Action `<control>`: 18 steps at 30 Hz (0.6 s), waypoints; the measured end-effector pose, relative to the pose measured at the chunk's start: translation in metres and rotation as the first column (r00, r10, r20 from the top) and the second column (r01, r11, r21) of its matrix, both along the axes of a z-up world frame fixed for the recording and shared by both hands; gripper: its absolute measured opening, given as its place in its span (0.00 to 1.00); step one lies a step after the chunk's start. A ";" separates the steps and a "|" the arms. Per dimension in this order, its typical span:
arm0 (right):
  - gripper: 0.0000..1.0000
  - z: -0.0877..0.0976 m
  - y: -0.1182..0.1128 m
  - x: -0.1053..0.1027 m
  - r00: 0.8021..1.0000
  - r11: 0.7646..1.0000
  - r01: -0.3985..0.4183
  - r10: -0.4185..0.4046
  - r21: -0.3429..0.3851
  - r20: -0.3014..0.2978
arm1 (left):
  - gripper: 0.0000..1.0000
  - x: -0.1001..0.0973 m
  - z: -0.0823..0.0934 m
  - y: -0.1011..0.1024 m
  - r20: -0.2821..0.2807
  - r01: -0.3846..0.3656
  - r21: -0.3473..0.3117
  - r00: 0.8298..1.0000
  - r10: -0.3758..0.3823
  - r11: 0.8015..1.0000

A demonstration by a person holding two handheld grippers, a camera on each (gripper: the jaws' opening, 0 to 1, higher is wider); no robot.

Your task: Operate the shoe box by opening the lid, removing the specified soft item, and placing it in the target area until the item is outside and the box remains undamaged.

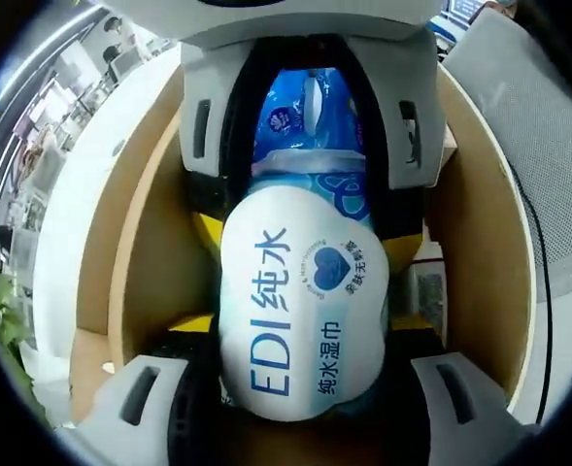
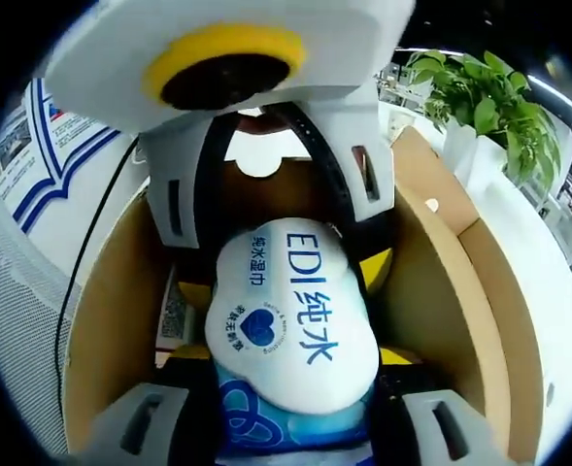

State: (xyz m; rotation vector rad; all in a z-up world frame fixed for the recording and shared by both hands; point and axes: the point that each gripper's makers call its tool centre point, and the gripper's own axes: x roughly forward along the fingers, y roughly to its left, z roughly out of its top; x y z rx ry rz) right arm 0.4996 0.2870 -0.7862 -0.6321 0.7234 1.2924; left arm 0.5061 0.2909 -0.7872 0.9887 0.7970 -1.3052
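Nearest in the left gripper view: left hand-held gripper (image 1: 300,388), jaws rising either side of the wipes pack (image 1: 300,311) and pinching its near end. Pack over the open box (image 1: 140,252), between the cardboard walls, white label up, blue printed end pointing away toward the other gripper. Cannot tell whether the pack's underside rests on the box floor or hangs clear of it. At the pack's far end, right hand-held gripper (image 1: 310,126), jaws closed in on the blue end. Same grip from the opposite side in the right gripper view: right hand-held gripper (image 2: 295,427) pinching the blue end of the pack (image 2: 290,320), left hand-held gripper (image 2: 266,194) clamped on the white end beyond it, box (image 2: 111,320) walls flanking both. Lid evidently already open; pack not yet outside. Likely soft and squashy, a film pouch bulging between the grips, moderately weighty from wet contents, skin glossy and probably slippery. Best held at the two ends as now, firmly enough to stop sliding but not so hard as to crush it; lift straight up and keep clear of the box walls to spare the cardboard. Beyond the box: pale counter (image 2: 548,320), and a potted plant (image 2: 480,102) well past the box's far corner.
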 end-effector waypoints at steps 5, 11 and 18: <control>0.60 -0.001 0.002 -0.001 1.000 1.000 -0.022 0.022 -0.001 0.000 | 0.68 0.000 -0.005 -0.003 -0.032 0.021 -0.012 0.999 -0.021 1.000; 0.58 -0.001 0.001 0.000 1.000 1.000 -0.027 0.027 0.006 0.014 | 0.67 -0.003 -0.004 -0.002 -0.036 0.024 -0.010 0.999 -0.024 1.000; 0.53 0.001 0.001 0.000 0.999 1.000 -0.024 0.023 0.019 0.027 | 0.67 -0.003 -0.003 -0.003 -0.022 0.031 -0.008 0.999 -0.032 0.999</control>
